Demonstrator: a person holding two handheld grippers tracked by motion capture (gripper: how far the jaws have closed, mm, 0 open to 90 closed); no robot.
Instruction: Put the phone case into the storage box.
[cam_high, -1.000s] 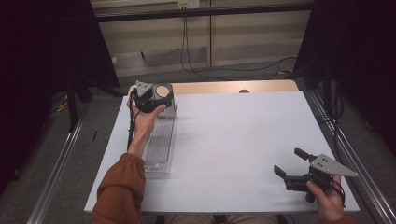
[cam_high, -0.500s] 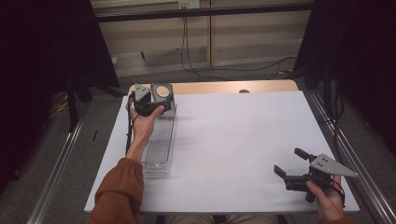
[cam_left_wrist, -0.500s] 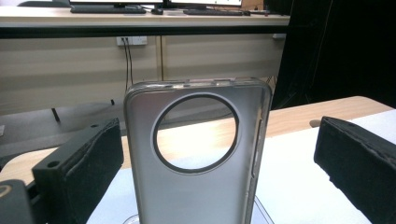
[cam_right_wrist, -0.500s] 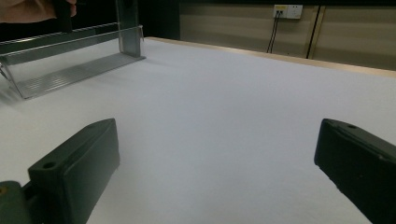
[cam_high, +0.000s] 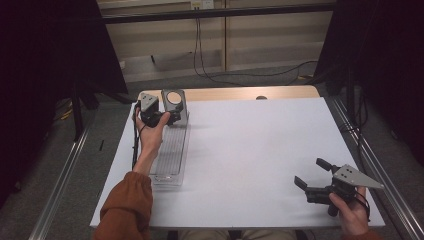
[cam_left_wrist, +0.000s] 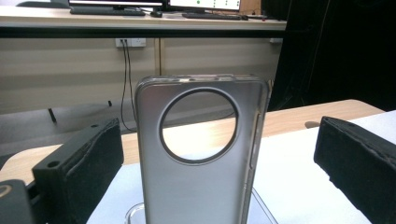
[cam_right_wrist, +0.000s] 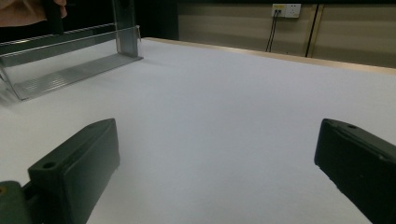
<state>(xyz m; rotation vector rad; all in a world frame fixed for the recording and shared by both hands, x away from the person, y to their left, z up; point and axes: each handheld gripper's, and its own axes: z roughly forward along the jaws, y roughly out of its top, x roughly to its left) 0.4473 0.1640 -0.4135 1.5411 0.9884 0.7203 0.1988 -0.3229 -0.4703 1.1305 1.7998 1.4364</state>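
A silver phone case (cam_high: 175, 102) with a round camera hole stands upright at the far end of a clear slotted tray (cam_high: 169, 157). My left gripper (cam_high: 169, 118) is held just on the near side of it. In the left gripper view the case (cam_left_wrist: 201, 186) rises between the two black jaws of the left gripper (cam_left_wrist: 224, 154), which is open with a gap on each side. My right gripper (cam_high: 311, 172) hovers open over the table's near right corner; the right gripper (cam_right_wrist: 219, 154) has only white table between its jaws.
The white tabletop (cam_high: 260, 145) has a wooden strip along its far edge. Metal rails run down both sides of the table. Seen from the right gripper, the tray (cam_right_wrist: 70, 70) lies far off at upper left. Cables hang on the back wall.
My left gripper has drawn back a little toward the near left, so the upright case now stands free of it. The right gripper has stayed put.
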